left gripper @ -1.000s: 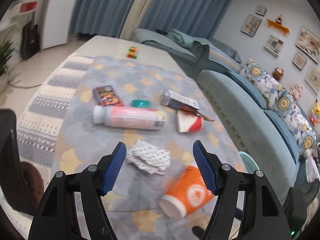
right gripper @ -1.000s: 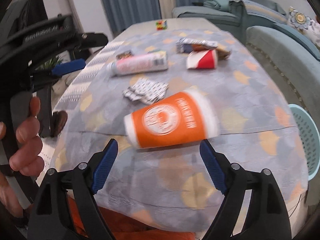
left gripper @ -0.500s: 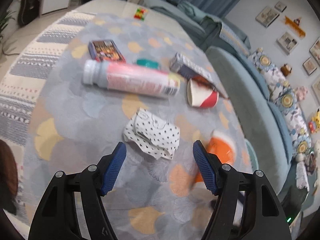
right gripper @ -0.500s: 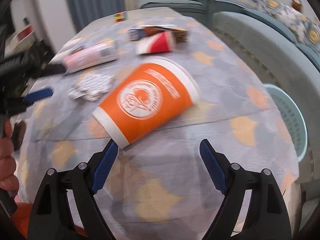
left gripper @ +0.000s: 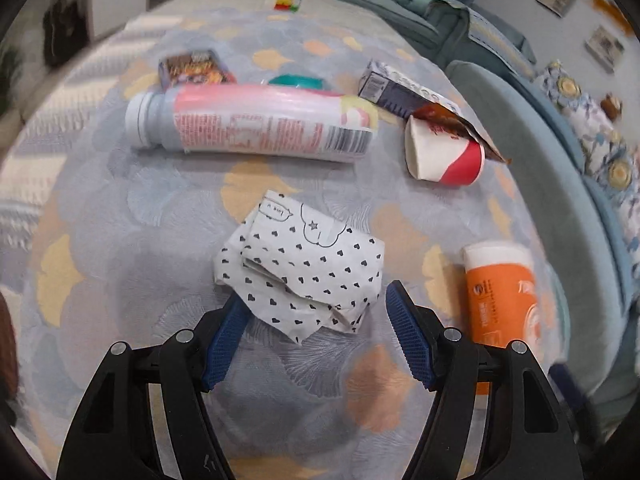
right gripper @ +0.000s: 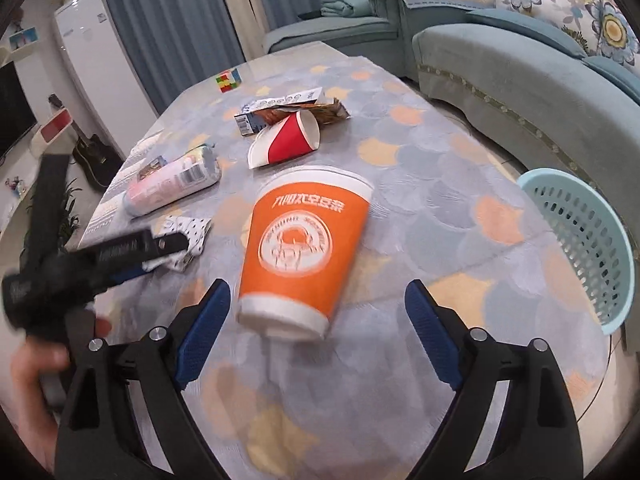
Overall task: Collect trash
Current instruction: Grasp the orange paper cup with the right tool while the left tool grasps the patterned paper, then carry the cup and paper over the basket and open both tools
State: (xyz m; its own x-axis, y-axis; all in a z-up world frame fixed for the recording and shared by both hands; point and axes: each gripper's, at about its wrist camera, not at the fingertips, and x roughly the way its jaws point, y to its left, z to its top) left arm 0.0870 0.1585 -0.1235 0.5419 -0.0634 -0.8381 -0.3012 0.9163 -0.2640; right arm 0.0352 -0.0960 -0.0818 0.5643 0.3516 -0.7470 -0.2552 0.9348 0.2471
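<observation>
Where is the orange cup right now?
Right wrist view: the orange cup lies on the table between the right tongs, open, left of the blue basket.

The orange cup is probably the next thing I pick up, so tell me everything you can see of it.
The orange cup looks like paper, with white bands at rim and base, a round white emblem and white lettering. It lies on its side on the patterned tablecloth, narrow base toward the right gripper, whose open fingers flank that end without touching. Nothing else touches it. The left wrist view shows it right of the crumpled heart-print paper.
</observation>
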